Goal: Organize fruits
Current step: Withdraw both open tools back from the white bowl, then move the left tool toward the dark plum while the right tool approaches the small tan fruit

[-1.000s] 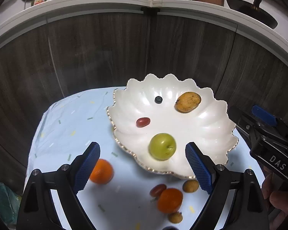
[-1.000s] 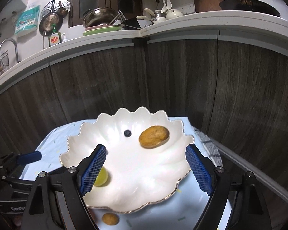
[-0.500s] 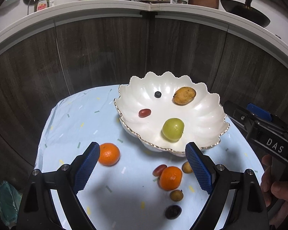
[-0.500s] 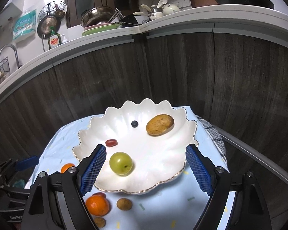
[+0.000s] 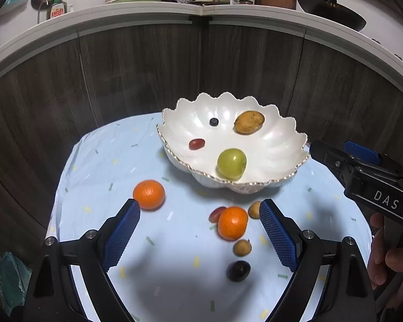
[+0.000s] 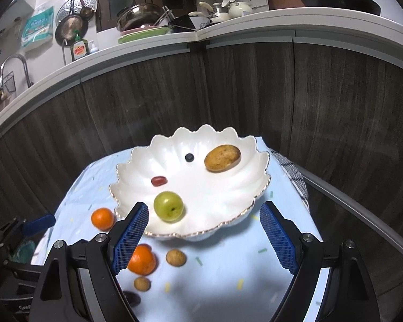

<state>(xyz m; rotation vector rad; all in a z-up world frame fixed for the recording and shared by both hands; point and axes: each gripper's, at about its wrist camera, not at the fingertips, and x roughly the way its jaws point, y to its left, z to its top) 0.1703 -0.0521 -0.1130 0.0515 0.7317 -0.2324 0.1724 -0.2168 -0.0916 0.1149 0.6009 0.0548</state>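
Note:
A white scalloped bowl (image 5: 279, 145) (image 6: 137, 166) holds a green apple (image 5: 231, 163) (image 6: 168, 205), a brown mango (image 5: 248, 122) (image 6: 222, 158), a red grape (image 5: 196, 143) and a blueberry (image 5: 213, 121). On the blue cloth in front lie two oranges (image 5: 148, 194) (image 5: 232, 222), a red grape (image 5: 216, 213), two small tan fruits (image 5: 242, 247) (image 5: 254, 209) and a dark plum (image 5: 238, 270). My left gripper (image 5: 199, 237) is open and empty above the cloth. My right gripper (image 6: 203, 237) is open and empty, before the bowl's front rim.
The small round table (image 5: 94, 161) stands against dark wood cabinet fronts (image 5: 137, 69). A white counter (image 5: 147, 13) above carries pots, dishes and a soap bottle. A checked cloth (image 6: 295, 177) hangs at the table's right edge. The right gripper body (image 5: 373, 185) shows at the right.
Both grippers have pulled back and up from the bowl. The loose fruits on the cloth have come into fuller view. Both stay open and empty.

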